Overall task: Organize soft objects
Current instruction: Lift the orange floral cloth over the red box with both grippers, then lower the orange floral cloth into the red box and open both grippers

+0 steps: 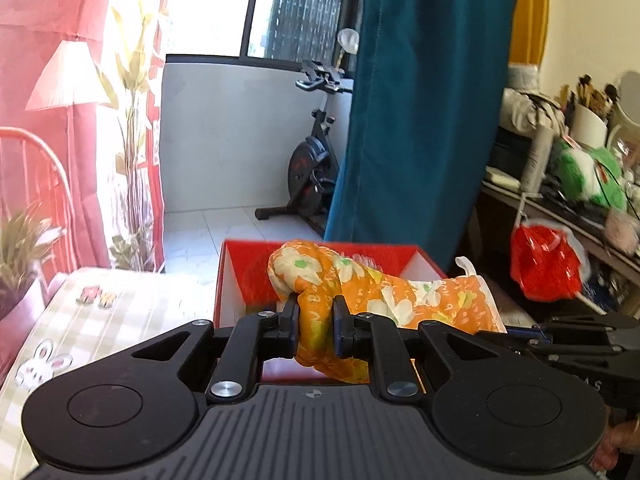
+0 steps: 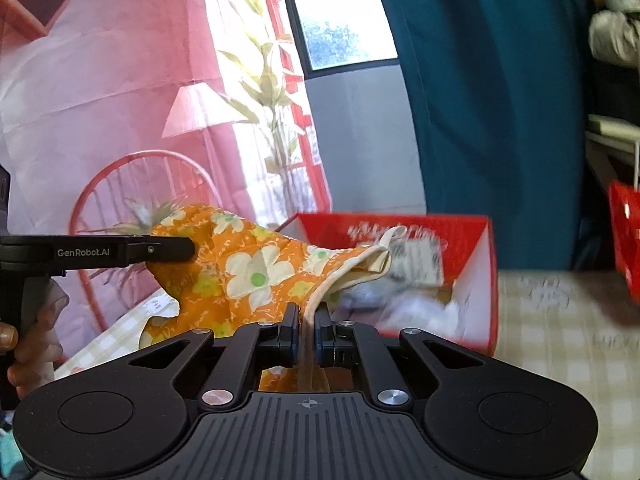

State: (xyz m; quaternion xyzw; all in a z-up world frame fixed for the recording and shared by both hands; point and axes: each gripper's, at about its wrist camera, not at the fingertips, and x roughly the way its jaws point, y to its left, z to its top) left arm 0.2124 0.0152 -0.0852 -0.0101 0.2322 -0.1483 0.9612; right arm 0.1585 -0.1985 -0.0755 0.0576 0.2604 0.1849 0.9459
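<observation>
Left wrist view. The left gripper point(image 1: 316, 326) is pinching a bunched fold of the orange floral oven mitt point(image 1: 360, 292), its fingers nearly closed with the quilted cloth squeezed between the pads. The mitt is hanging in the air over the near edge of the red box point(image 1: 236, 280), its rounded end reaching above the box's open top. The box is sitting on the checked tablecloth point(image 1: 120, 312), toward its far right corner. The right gripper point(image 1: 560, 340) is coming in from the right edge, meeting the mitt's cuff end; its tips are hidden here. Gripping both ends seems meant to stop the limp cloth sagging while it is carried over the box.

Right wrist view. The right gripper point(image 2: 306, 332) is closing on the cream-trimmed edge point(image 2: 316, 300) of the oven mitt point(image 2: 248, 268), only a thin gap left, filled by the hem. The left gripper point(image 2: 176, 250) is reaching in level from the left, its tip buried in the mitt's far end. The mitt is stretching between the two, partly ahead of the red box point(image 2: 476, 264). Something white and fluffy point(image 2: 412, 304) is lying inside the box, too blurred to name.

Judgement: the mitt is about to be lowered in beside the other soft things.
</observation>
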